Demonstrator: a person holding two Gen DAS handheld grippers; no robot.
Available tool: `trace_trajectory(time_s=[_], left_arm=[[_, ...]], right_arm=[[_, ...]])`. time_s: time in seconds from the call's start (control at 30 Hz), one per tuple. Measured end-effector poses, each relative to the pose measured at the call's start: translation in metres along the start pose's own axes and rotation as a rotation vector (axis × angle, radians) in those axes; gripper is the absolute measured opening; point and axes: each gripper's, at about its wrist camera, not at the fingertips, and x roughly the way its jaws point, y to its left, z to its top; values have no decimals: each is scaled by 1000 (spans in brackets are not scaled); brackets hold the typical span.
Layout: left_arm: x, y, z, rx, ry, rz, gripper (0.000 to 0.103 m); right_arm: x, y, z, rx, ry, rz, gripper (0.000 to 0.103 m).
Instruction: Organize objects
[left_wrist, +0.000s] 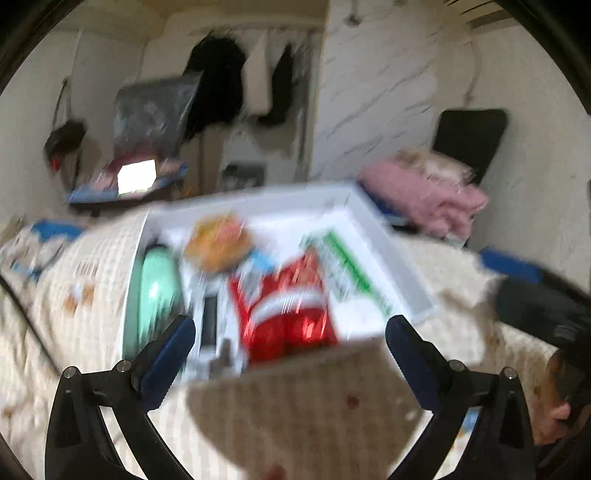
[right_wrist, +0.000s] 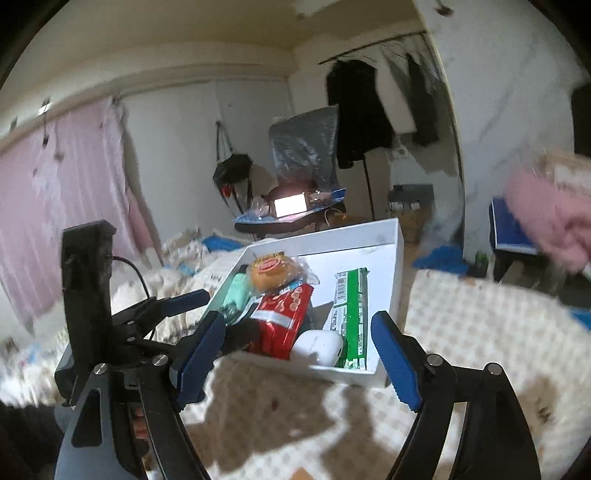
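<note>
right tool: (right_wrist: 299, 354) blue-padded jaws spread wide, nothing between the pads
left tool: (left_wrist: 290, 356) jaws at full spread, empty
nearest item: white rounded plastic case (right_wrist: 317, 346) at 12 o'clock, just ahead of the right tool, in the white shallow tray (right_wrist: 396, 266) on the bed
beyond: red foil snack packet (right_wrist: 280, 317) at 11 o'clock; green-and-white long box (right_wrist: 351, 314) at 1 o'clock, long axis running away
nearer hand: right, by my reading

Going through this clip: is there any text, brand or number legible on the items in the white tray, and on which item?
None reads clearly.
Bun wrapper: red-and-yellow logo, characters too blurred.
Red snack packet: white print, unreadable.
Green-and-white box: small print and what looks like a barcode, too small.
White case: faint marking, illegible.
The left wrist view is motion-blurred throughout.
</note>
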Motion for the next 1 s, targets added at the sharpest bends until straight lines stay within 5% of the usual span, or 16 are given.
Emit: trace_trajectory(time_s=[0.03, 0.17, 0.3, 0.5, 1.0], left_arm=[[1, 3, -7, -23, 51, 8, 103], [5, 15, -37, -42, 120, 39, 103], [25, 16, -45, -42, 205, 74, 103], [13, 30, -36, -119, 168, 47, 103], [15, 24, -35, -79, 184, 54, 103]], right_arm=[[0, 2, -1, -17, 15, 1, 103], [-1, 9, -13, -105, 63, 93, 103], [6, 8, -16, -90, 82, 83, 103], [8, 5, -16, -77, 79, 66, 103], [11, 4, -16, -85, 104, 18, 103]])
